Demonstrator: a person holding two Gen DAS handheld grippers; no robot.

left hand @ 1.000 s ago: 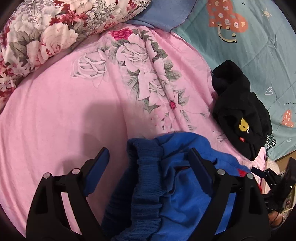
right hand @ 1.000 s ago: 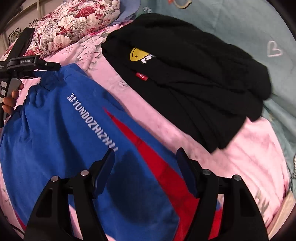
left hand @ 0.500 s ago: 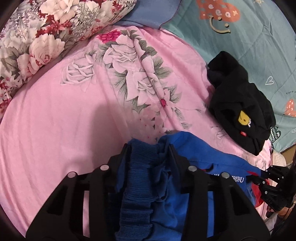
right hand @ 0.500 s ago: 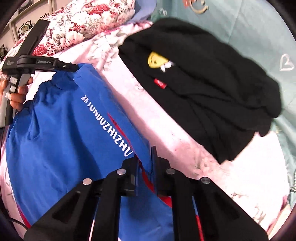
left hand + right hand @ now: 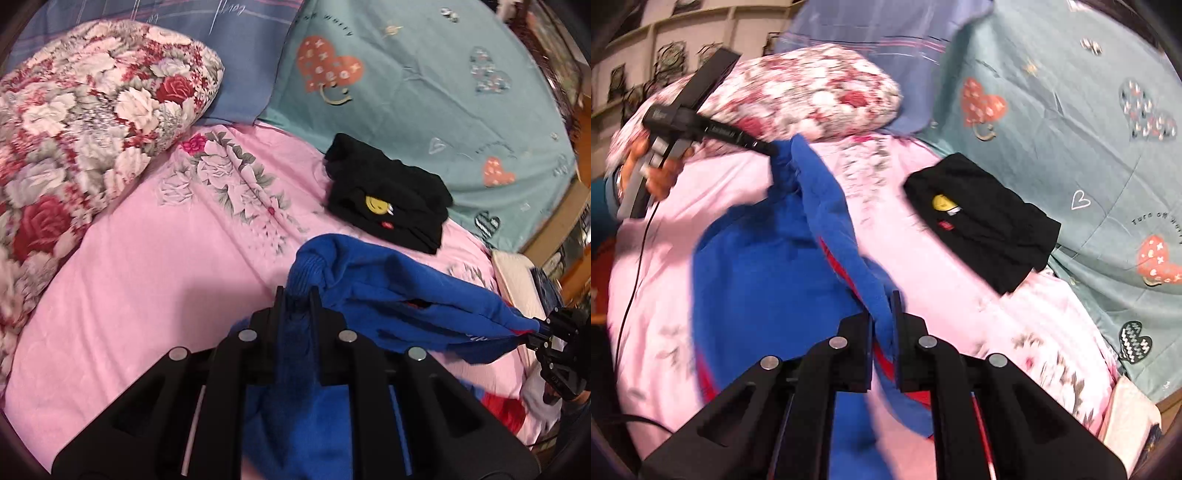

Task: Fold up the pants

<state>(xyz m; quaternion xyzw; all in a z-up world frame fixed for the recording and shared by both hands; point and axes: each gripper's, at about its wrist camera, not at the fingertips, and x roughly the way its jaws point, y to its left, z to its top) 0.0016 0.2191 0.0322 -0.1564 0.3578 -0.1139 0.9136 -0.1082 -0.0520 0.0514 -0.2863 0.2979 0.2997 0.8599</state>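
Note:
The blue pants [image 5: 388, 295] with red side panels hang lifted above the pink floral bedsheet [image 5: 147, 277], stretched between both grippers. My left gripper [image 5: 298, 295] is shut on the ribbed waistband end. My right gripper [image 5: 882, 314] is shut on the blue fabric edge of the pants [image 5: 768, 280] near the red stripe. The right wrist view shows the left gripper [image 5: 768, 147] at upper left, held by a hand [image 5: 657, 177]. In the left wrist view the right gripper [image 5: 535, 330] pinches the far end at right.
A folded black garment [image 5: 388, 199] with a yellow smiley lies on the sheet beyond the pants. A floral quilt roll [image 5: 81, 122] fills the left. A teal heart-print blanket [image 5: 443, 81] covers the back right. A cable [image 5: 631, 288] trails at left.
Both grippers went from open to shut on the pants, then raised them off the bed. The fabric now stretches in the air between them, and both views tilted upward.

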